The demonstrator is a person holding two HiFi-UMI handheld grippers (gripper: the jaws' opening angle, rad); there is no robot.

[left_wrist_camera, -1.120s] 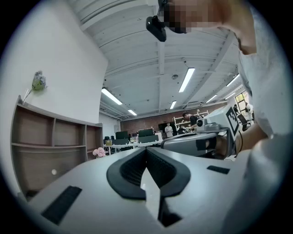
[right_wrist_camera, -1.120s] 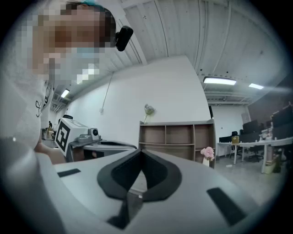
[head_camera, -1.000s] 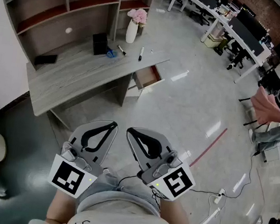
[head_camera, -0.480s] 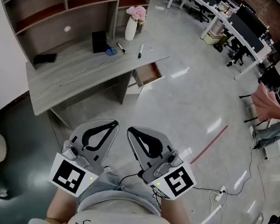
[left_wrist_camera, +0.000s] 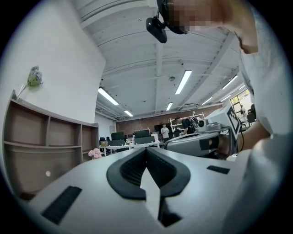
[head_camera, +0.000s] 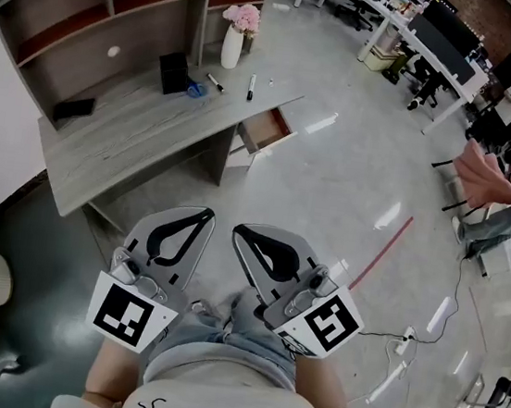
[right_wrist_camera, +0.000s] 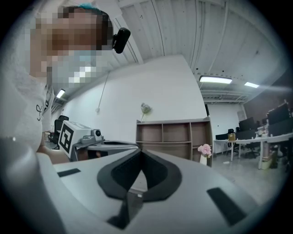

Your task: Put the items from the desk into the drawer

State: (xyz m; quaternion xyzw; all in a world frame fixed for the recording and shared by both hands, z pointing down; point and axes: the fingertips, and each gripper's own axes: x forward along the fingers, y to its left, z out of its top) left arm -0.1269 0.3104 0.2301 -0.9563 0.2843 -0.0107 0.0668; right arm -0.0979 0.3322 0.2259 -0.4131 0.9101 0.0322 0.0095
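Both grippers are held low in front of the person, well away from the table (head_camera: pixel 142 142), much as they were a second ago. The left gripper (head_camera: pixel 209 212) has its jaws together with nothing between them, and so has the right gripper (head_camera: pixel 237 230); their own views show the tips meeting on empty air. Since the earlier pictures the table has slid a little up and to the left in the head view, and a knee now shows between the grippers.

All the items remain on the table. A vase of pink flowers (head_camera: pixel 233 44) stands at the far right corner. A black box (head_camera: pixel 173 73) stands to its left with a small blue thing (head_camera: pixel 194 90) just beside it. Two pens (head_camera: pixel 250 87) lie near the right edge. A flat dark object (head_camera: pixel 73 110) lies toward the left end, near the back.

The drawer (head_camera: pixel 267 131) under the table's right end is pulled open; no items can be made out inside it.
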